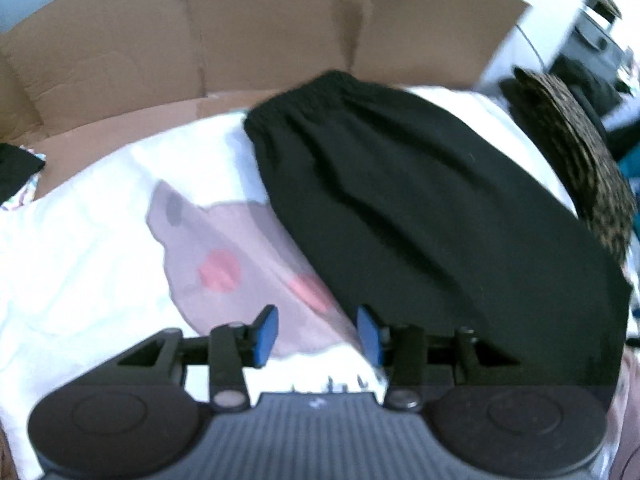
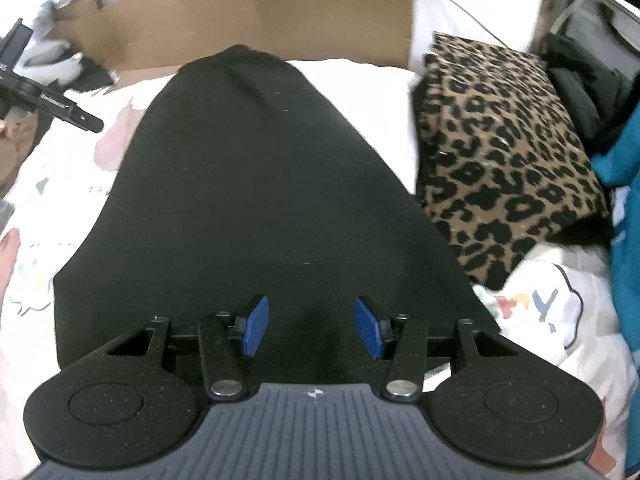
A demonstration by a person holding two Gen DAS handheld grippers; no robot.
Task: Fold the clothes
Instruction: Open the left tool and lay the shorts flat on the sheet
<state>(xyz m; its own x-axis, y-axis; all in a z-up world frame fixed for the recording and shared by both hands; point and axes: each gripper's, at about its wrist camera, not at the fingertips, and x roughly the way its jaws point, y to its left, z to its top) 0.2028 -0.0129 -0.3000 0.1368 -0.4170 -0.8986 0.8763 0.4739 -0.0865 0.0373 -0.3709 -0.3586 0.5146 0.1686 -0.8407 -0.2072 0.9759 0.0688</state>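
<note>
A black garment (image 1: 420, 208) with an elastic waistband at its far end lies flat on a white printed bedsheet (image 1: 100, 240). In the right wrist view the black garment (image 2: 256, 200) fills the middle. My left gripper (image 1: 318, 332) is open and empty, over the sheet just left of the garment's near edge. My right gripper (image 2: 310, 326) is open and empty, just above the garment's near end. The left gripper's body (image 2: 48, 100) shows at the far left of the right wrist view.
A folded leopard-print garment (image 2: 504, 152) lies right of the black one, also in the left wrist view (image 1: 588, 160). Brown cardboard (image 1: 200, 40) stands behind the bed. Teal cloth (image 2: 624, 200) and dark clothes (image 2: 580, 88) sit at the right. Crumpled clothes (image 2: 60, 56) lie at far left.
</note>
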